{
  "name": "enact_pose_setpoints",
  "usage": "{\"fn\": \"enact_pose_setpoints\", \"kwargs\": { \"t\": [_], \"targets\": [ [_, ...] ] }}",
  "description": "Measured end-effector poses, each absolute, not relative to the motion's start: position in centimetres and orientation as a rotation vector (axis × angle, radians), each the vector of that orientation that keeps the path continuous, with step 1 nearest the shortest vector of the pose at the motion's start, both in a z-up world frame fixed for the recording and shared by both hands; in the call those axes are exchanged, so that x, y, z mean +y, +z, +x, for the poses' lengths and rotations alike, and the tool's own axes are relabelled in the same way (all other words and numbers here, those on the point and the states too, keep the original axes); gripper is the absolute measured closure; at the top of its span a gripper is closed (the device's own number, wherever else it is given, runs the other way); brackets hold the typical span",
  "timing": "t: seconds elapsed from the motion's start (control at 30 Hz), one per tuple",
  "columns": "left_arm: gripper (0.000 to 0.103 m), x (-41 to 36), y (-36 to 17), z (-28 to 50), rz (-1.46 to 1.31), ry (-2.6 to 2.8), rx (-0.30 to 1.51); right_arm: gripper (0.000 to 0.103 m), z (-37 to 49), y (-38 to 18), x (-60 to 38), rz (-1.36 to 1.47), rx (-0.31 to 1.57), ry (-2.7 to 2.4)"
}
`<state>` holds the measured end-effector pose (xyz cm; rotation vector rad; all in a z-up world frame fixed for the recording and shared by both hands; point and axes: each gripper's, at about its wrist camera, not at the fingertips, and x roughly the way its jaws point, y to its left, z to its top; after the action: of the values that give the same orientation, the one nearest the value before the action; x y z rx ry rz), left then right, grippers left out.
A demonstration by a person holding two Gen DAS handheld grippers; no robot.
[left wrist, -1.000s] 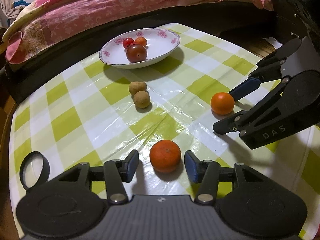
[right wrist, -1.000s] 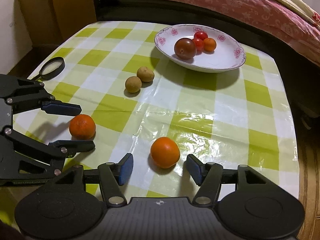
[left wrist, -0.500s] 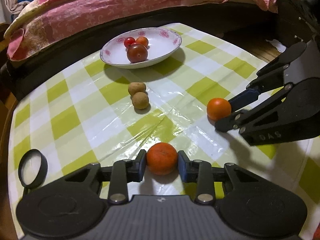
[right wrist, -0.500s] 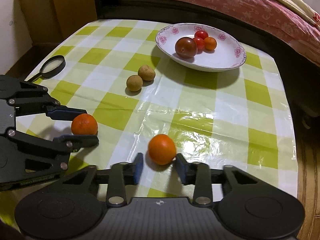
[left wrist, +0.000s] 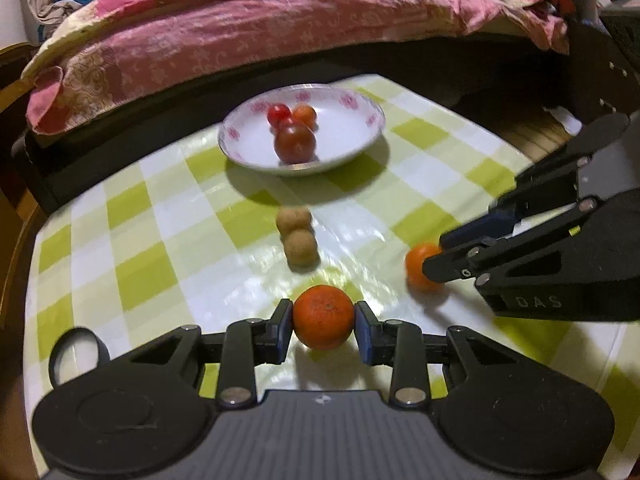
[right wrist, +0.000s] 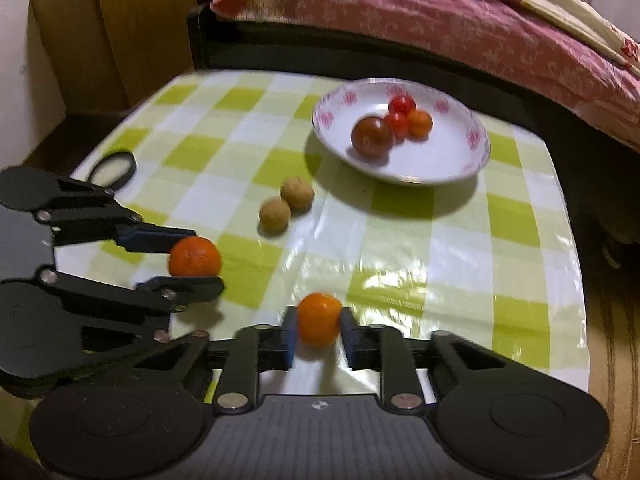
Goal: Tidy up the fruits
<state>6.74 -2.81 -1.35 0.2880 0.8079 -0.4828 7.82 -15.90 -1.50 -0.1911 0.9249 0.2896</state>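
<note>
My left gripper [left wrist: 323, 326] is shut on a dark orange tangerine [left wrist: 323, 317] and holds it above the checked table; it also shows in the right wrist view [right wrist: 195, 257]. My right gripper [right wrist: 319, 330] is shut on a brighter orange tangerine [right wrist: 319, 319], which shows in the left wrist view [left wrist: 420, 266] between the right fingers. A white flowered bowl [left wrist: 352, 136] at the far side holds a dark tomato [left wrist: 295, 143] and small red and orange tomatoes. Two brown round fruits [left wrist: 298, 236] lie between the bowl and my grippers.
A green-and-white checked cloth [right wrist: 432, 248] covers the table. A black magnifying glass [right wrist: 114, 165] lies at the table's left edge. A bed with a pink quilt [left wrist: 240, 32] runs behind the table. The table's right edge [right wrist: 576, 280] drops to the floor.
Both grippers closed on their tangerines, from open a second ago, and have lifted them off the cloth. Both views have tilted up toward the bowl.
</note>
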Motion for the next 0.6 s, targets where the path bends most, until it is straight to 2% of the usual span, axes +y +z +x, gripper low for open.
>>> {"fn": "enact_pose_setpoints", "kwargs": {
  "t": [0.43, 0.5, 0.53, 0.57, 0.6],
  "targets": [
    [0.061, -2.0, -1.2, 8.9, 0.258, -0.444, 0.812, 0.098, 9.5, -0.2, -16.6, -0.141, 0.904, 0.3],
    [0.061, -1.9, -1.3, 8.8, 0.254, -0.448, 0.816, 0.091, 9.3, -0.6, -16.8, -0.125, 0.935, 0.32],
    [0.061, -1.8, -1.3, 8.8, 0.253, -0.451, 0.818, 0.085, 9.0, -0.6, -16.8, -0.117, 0.934, 0.324],
    [0.061, -1.8, -1.4, 8.7, 0.255, -0.453, 0.82, 0.071, 8.8, -0.8, -16.8, -0.119, 0.937, 0.329],
    [0.061, -1.8, -1.5, 8.7, 0.256, -0.454, 0.823, 0.064, 8.6, -1.0, -16.7, -0.125, 0.934, 0.335]
  ]
}}
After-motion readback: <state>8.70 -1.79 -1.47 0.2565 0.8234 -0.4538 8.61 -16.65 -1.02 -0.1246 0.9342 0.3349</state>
